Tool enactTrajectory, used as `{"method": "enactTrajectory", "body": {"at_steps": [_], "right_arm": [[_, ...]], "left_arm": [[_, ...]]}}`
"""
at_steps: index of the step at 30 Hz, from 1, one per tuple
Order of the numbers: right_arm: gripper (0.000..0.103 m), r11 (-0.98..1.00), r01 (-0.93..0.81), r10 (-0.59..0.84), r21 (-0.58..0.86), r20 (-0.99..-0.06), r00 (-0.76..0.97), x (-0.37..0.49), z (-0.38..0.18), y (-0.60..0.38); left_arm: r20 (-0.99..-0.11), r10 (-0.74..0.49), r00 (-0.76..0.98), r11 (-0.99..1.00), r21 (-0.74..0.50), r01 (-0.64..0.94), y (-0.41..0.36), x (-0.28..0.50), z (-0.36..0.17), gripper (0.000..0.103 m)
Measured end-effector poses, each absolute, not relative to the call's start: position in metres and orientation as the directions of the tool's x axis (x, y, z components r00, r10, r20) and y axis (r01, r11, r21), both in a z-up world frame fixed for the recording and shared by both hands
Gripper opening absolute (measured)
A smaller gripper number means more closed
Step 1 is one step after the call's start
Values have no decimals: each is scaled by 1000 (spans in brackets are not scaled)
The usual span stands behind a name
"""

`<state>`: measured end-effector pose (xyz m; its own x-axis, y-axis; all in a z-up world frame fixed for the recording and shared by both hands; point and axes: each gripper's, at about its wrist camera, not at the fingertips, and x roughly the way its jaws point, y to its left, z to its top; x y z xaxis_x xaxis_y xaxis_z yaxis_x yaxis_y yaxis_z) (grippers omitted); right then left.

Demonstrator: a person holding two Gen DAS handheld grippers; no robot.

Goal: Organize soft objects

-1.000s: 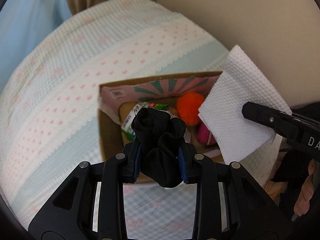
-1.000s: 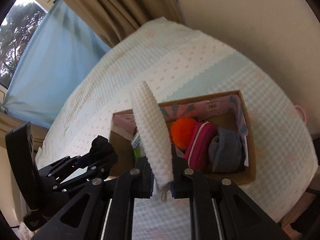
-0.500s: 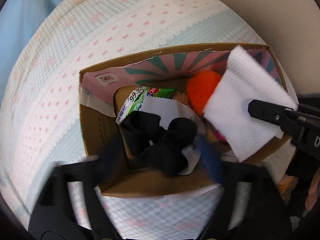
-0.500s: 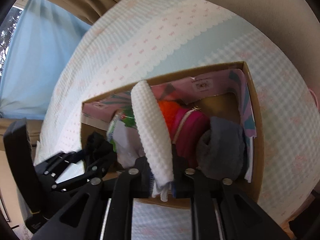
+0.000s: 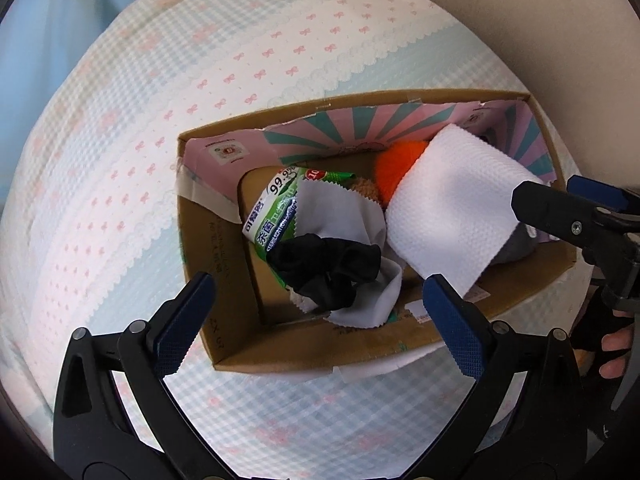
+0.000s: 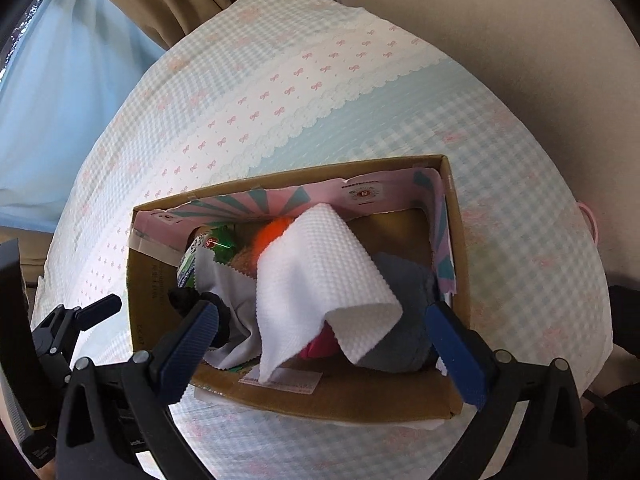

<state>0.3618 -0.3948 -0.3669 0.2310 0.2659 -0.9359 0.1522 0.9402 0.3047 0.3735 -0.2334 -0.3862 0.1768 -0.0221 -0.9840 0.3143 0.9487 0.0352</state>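
Both grippers over the box (image 5: pixel 280 360), pointing down for a drop. Left gripper (image 5: pixel 316 312) spread, empty; sock (image 5: pixel 326 266) lies at box's left end. Right gripper (image 6: pixel 320 344) jaws opening; towel (image 6: pixel 316 276) draped mid-box over other items, unpinched.

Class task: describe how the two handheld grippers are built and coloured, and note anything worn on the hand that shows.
Both the left gripper and the right gripper have glossy black plastic frames with silver rivets and triangular cut-outs. Their fingers carry dark blue ribbed pads. The person's hand beside the cardboard box seems to wear a black fingerless glove.
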Motion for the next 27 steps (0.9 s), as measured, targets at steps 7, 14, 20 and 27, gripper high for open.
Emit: {"method": "enactTrajectory", "body": {"at_steps": [7,14,20,27], "right_arm": [[103,933,143,281,332,-915,288,342,-337,-381],[103,959,105,199,262,-893,403,314,-267,-358],[103,974,73,146,215,-839,525,269,-193,-322],[103,981,76,82,176,-744,663,213,-113,-276]], "left_arm": [[-971,-58,233,946,21,322,-222,355,-350,103],[-939,-102,330,951,6,310,-190,326,-292,103],[-877,-152,455,958,-17,287,-144,290,-221,103],[-773,-170,611,969,-19,246,-79,237,-136,103]]}}
